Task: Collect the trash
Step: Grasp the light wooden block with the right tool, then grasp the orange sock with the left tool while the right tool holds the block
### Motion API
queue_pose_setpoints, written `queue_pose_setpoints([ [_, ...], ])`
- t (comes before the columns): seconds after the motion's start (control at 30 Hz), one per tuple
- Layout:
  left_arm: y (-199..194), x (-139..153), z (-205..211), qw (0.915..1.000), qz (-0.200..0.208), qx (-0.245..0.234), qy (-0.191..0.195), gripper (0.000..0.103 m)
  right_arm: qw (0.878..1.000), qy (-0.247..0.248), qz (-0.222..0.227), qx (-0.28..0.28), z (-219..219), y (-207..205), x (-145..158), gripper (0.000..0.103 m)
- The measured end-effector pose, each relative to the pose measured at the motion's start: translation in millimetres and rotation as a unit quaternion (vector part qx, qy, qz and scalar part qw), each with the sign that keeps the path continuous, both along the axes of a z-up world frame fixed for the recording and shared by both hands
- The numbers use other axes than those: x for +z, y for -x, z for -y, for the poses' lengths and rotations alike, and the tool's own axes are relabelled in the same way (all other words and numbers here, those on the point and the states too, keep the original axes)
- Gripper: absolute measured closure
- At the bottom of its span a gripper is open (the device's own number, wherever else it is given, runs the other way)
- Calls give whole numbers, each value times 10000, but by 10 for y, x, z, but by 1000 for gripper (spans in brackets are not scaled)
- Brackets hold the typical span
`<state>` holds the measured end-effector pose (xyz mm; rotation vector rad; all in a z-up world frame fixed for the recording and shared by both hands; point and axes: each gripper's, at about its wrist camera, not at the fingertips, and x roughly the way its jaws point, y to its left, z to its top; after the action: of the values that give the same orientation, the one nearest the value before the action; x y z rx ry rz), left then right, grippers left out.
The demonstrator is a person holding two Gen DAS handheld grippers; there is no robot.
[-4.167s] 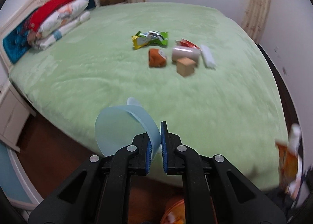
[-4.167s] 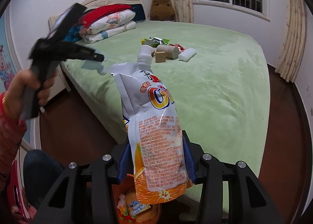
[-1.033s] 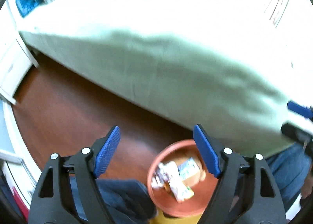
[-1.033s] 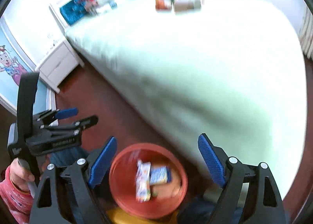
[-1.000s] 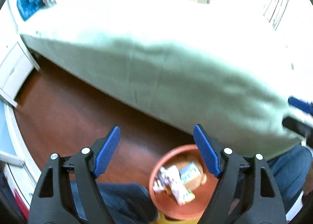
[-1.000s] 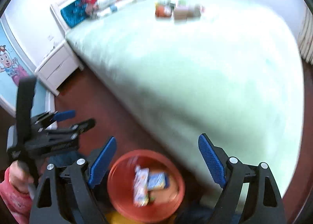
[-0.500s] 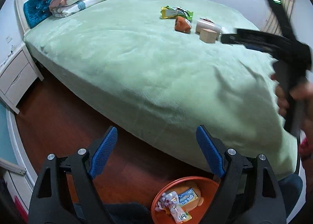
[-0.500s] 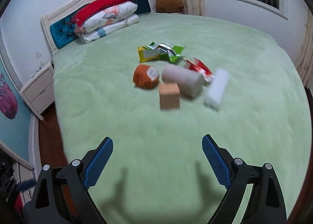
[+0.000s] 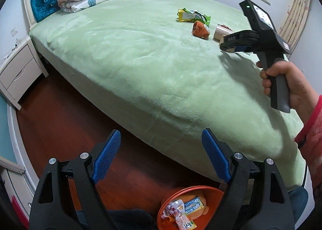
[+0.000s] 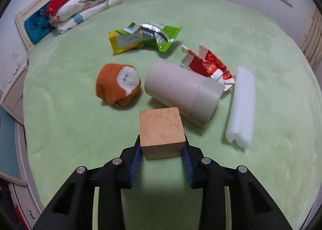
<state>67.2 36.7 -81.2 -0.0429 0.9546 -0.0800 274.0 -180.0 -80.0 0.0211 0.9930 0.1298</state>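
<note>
So the right gripper [image 10: 163,149] is down on the green bed [image 10: 80,129], its jaws closing around a wooden block [image 10: 162,132]. The blue pads look like they're right up against both side faces. The block is a plain tan cube with visible grain and a faint crack line down the near face. Being a cube, it has no real long axis; it sits flat, one face toward the camera. It's the nearest thing in the little trash pile, just in front of the white cup [image 10: 181,93], which lies on its side with its open end pointing right and near. Left of the cup is a balled-up orange sock [image 10: 117,85], far behind is a crumpled green-and-yellow wrapper [image 10: 145,38], and to the right a torn red packet [image 10: 209,65] and a white foam strip [image 10: 242,105].

Half a second ago that gripper was spread wide, further back from the pile; now the block's between the pads.

The left gripper [image 9: 161,155] hangs spread wide with nothing in it, over the floor above the orange bin [image 9: 191,191], same as before.
</note>
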Motion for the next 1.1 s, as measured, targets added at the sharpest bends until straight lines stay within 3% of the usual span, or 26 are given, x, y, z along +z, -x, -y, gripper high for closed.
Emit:
queue_pose_setpoints([
  [0.37,-115,91,65,9999,115,-42,80,22,9959,-668,478,387,324,986,475,67],
  [0.57,-397,145,228,9994,256,-211,47,22,9920,-839,823,463,520,1634,638,67],
  [0.77,-1124,178,416,9972,280,-551,420,22,9901,-880,1029,357,663,2079,620,67],
  [1.1,-2471,-48,888,9972,227,-688,160,22,9891,-1079,971,237,830,2303,491,67],
])
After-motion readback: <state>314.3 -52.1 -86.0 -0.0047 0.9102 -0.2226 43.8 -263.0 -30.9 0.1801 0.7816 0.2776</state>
